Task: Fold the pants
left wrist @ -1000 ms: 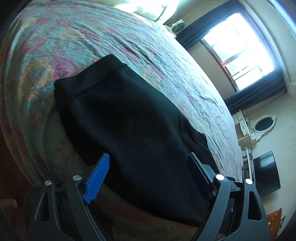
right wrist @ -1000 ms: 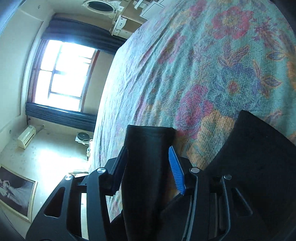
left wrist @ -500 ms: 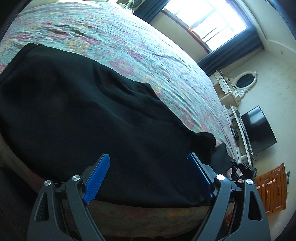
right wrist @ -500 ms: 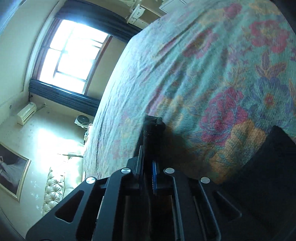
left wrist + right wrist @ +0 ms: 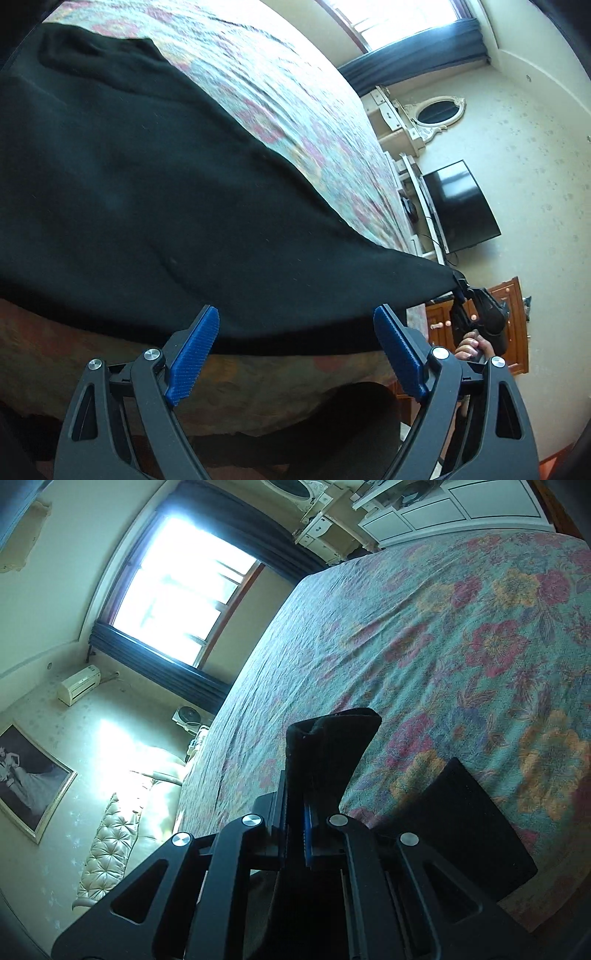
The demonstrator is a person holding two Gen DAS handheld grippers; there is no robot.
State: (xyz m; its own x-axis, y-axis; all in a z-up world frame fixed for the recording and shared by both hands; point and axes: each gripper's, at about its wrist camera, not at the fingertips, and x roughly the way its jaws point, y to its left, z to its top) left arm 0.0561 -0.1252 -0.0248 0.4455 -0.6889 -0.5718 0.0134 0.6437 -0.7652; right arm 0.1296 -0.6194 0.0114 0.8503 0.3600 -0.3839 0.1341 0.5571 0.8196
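Observation:
Black pants (image 5: pixel 155 206) lie spread on a floral bedspread (image 5: pixel 280 110), reaching the bed's near edge. My left gripper (image 5: pixel 295 350) is open with blue pads, just short of the pants' near edge and holding nothing. My right gripper (image 5: pixel 295 830) is shut on a pants leg end (image 5: pixel 328 746), which sticks up past the fingers above the bed. The right gripper also shows in the left wrist view (image 5: pixel 460 286), pulling that corner of the pants taut at the right. Another part of the pants (image 5: pixel 454 823) lies on the bedspread (image 5: pixel 443 627) at lower right.
A window with dark curtains (image 5: pixel 177 590) and a padded headboard (image 5: pixel 110 834) lie beyond the bed. A television (image 5: pixel 461 206), white shelving (image 5: pixel 410 177) and a wooden cabinet (image 5: pixel 517 325) stand at the bed's foot. The bed's side drops away below the pants.
My right gripper closed on the pants leg end and lifted it, pulling the cloth taut. My left gripper swung right along the pants' near edge and stayed open.

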